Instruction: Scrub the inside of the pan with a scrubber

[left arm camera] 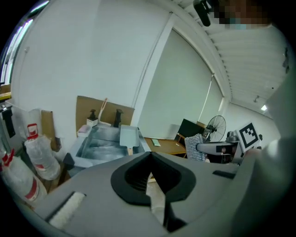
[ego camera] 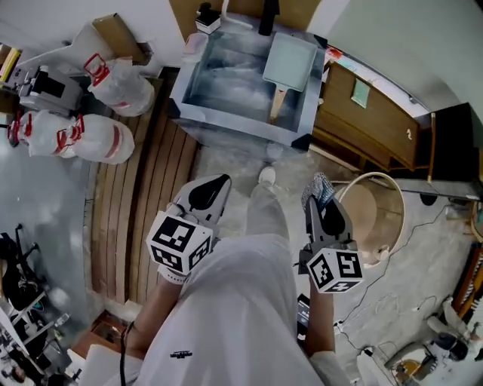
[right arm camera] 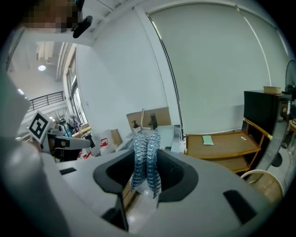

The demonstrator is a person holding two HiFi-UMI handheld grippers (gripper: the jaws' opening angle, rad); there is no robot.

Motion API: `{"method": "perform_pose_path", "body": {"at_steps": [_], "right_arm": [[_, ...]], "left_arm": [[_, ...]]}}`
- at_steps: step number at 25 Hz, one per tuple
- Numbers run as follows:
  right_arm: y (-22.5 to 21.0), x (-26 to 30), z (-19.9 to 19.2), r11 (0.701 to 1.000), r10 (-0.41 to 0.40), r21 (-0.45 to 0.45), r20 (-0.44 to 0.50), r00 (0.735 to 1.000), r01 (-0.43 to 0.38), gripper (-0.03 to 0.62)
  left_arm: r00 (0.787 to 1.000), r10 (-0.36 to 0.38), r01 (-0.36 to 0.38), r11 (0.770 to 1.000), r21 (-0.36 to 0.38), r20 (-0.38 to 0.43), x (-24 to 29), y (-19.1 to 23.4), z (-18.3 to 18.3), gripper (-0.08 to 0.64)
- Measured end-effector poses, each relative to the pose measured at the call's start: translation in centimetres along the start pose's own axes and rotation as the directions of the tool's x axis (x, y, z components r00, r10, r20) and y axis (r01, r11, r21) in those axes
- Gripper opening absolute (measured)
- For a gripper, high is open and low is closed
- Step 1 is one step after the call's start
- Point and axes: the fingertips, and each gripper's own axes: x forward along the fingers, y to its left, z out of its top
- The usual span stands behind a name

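Observation:
The pale green square pan rests tilted against the right side of the steel sink, with its wooden handle pointing toward me. It also shows far ahead in the left gripper view as the pan. My right gripper is held at waist height, well short of the sink, shut on a blue-silver mesh scrubber that sticks up past the jaws; the scrubber is also seen from the left. My left gripper is level with it, jaws shut with nothing in them.
White bags with red print lie at the left beside a wooden slat mat. A low wooden shelf stands right of the sink, with a round beige basin below it. Soap bottles stand behind the sink. Cables cross the floor at the right.

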Motion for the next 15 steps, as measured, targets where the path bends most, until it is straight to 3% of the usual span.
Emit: {"method": "perform_pose_path", "body": {"at_steps": [8, 15], "right_arm": [[-10.0, 12.6, 11.0, 0.992, 0.122, -0.022, -0.025, 0.992, -0.123, 0.135], [-11.1, 18.8, 15.3, 0.985, 0.152, -0.072, -0.049, 0.987, -0.155, 0.135]], "left_arm": [[0.998, 0.053, -0.053, 0.999, 0.01, -0.021, 15.1, 1.2, 11.7, 0.003], [0.996, 0.087, -0.088, 0.995, -0.048, -0.027, 19.5, 4.7, 14.6, 0.003]]}}
